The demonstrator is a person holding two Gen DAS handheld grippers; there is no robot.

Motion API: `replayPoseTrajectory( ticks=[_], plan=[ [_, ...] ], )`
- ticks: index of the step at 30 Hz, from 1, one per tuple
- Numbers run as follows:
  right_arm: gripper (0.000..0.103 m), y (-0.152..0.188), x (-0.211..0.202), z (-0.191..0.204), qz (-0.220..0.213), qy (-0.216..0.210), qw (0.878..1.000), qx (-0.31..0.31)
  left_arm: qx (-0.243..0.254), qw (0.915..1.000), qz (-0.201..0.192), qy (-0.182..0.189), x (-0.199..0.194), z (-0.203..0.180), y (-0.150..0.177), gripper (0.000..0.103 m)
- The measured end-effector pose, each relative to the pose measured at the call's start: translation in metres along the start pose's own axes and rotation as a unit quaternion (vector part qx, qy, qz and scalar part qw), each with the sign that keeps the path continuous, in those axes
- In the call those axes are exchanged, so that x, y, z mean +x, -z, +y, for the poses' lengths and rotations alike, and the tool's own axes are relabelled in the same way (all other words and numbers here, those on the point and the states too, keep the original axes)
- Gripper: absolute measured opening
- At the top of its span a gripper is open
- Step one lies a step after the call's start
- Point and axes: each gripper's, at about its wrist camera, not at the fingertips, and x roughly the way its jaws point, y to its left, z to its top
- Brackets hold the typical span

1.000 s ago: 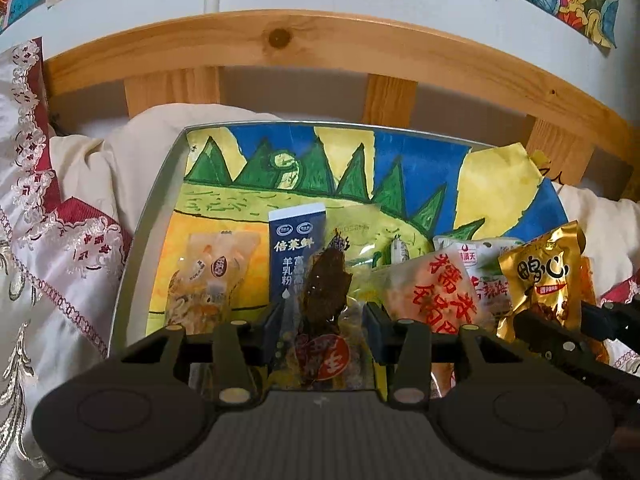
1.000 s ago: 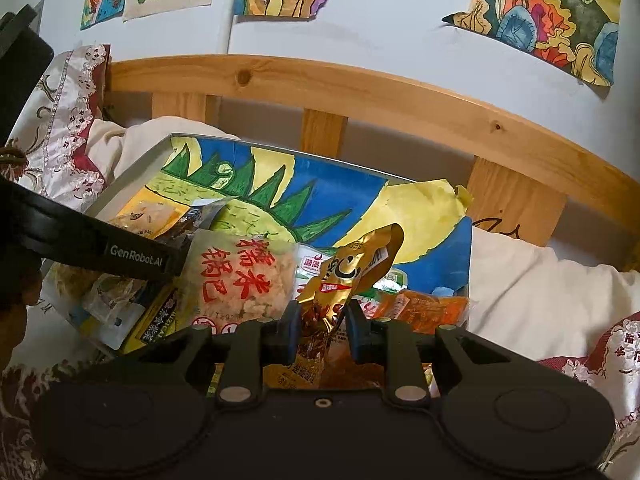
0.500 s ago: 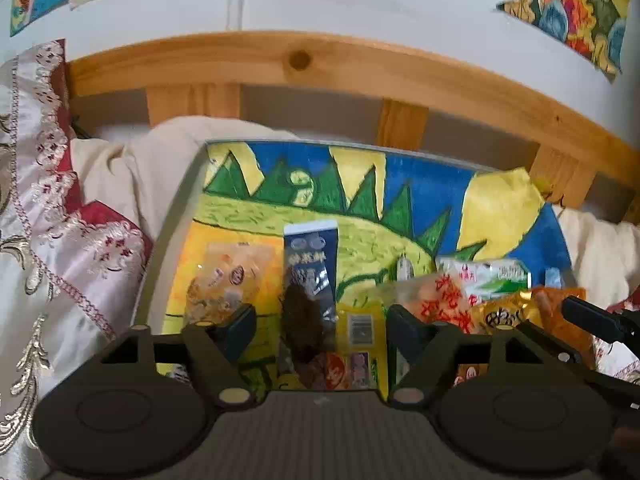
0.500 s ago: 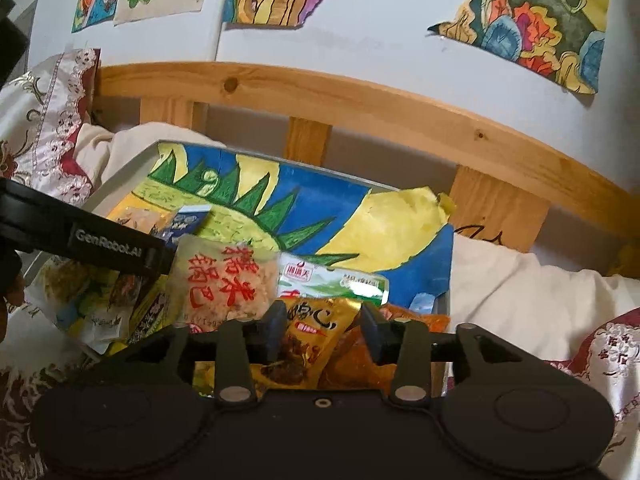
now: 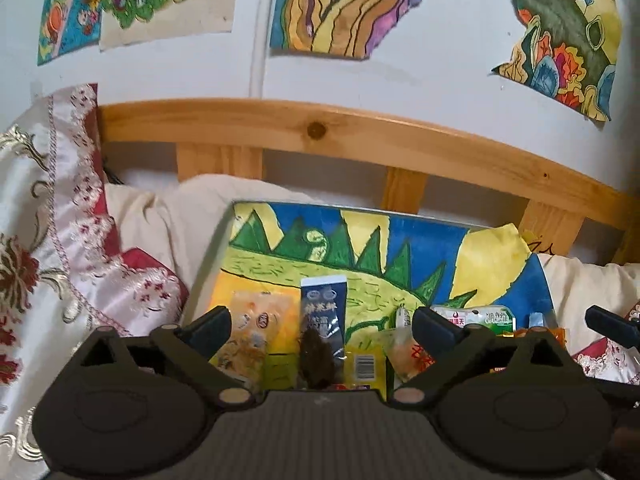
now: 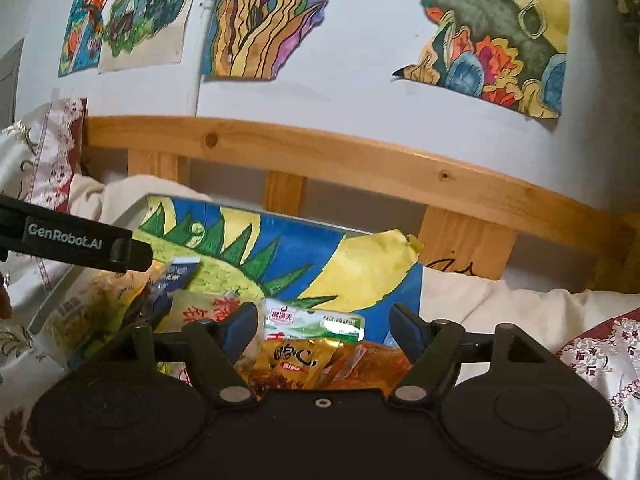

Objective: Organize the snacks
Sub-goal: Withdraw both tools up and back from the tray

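A wooden bed rail (image 5: 360, 136) runs under the drawings on the wall. On the bedding below, a painted tray (image 5: 536, 276) carries the snacks in a row along its near edge. The left gripper (image 5: 320, 328) is opening, jaws wide apart above a dark brown snack packet (image 5: 318, 356), not touching it. The right gripper (image 6: 324, 326) is opening too, over a gold packet (image 6: 296, 364) that lies free on the tray.

Dim, warm indoor light, soft all over

Fisheye bends the wooden rail (image 5: 360, 140) into an arc, corners go black, wall drawings (image 6: 500, 32) smear slightly, and no hard shadows or glare show.
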Motion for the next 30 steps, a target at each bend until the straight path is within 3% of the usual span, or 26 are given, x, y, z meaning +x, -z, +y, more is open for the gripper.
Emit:
replayPoseTrajectory(
  ticks=[13,30],
  plan=[
    [0.096,-0.008,-0.021,-0.005,-0.023,-0.011,0.999,0.03,0.017,0.9995,-0.017,-0.021,-0.026,0.0,-0.001,0.102],
    [0.102,-0.015,-0.073,-0.005,-0.051,-0.037,0.995,0.077,-0.023,0.9979,-0.044,-0.043,-0.076,0.019,0.018,0.102]
  ],
)
